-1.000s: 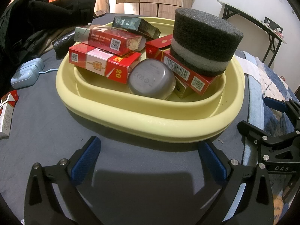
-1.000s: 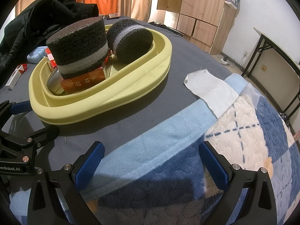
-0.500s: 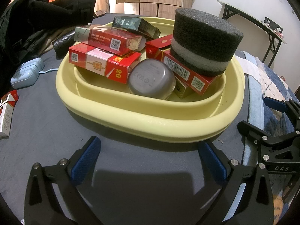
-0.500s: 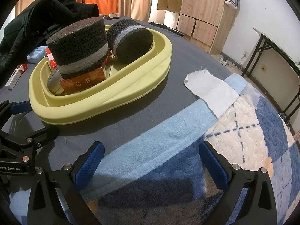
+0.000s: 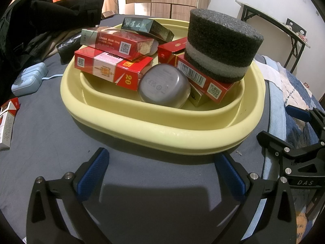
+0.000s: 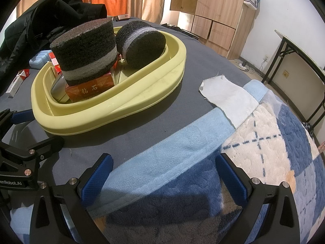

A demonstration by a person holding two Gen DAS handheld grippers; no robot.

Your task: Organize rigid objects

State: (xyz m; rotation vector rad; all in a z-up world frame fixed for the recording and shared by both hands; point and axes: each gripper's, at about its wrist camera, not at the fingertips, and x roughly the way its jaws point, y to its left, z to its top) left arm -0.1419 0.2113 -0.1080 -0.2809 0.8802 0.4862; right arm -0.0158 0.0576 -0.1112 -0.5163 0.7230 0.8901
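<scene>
A yellow basin [image 5: 162,130] on the grey bed cover holds several red cigarette boxes [image 5: 113,69], a dark green box [image 5: 146,28], a round grey case [image 5: 164,86] and a black foam cylinder [image 5: 221,44] standing on a red box. The right wrist view shows the basin [image 6: 113,109], that cylinder [image 6: 87,48] and a second foam cylinder [image 6: 142,42] lying on its side. My left gripper [image 5: 162,172] is open and empty just in front of the basin. My right gripper [image 6: 164,172] is open and empty over the blue blanket, right of the basin.
A red-and-white cigarette pack [image 5: 7,122] and a pale blue case [image 5: 28,79] lie left of the basin. Black clothing [image 5: 40,24] is piled behind. A white cloth [image 6: 227,97] lies on the cover by the checked blanket [image 6: 274,142]. A folding table [image 6: 300,61] stands at right.
</scene>
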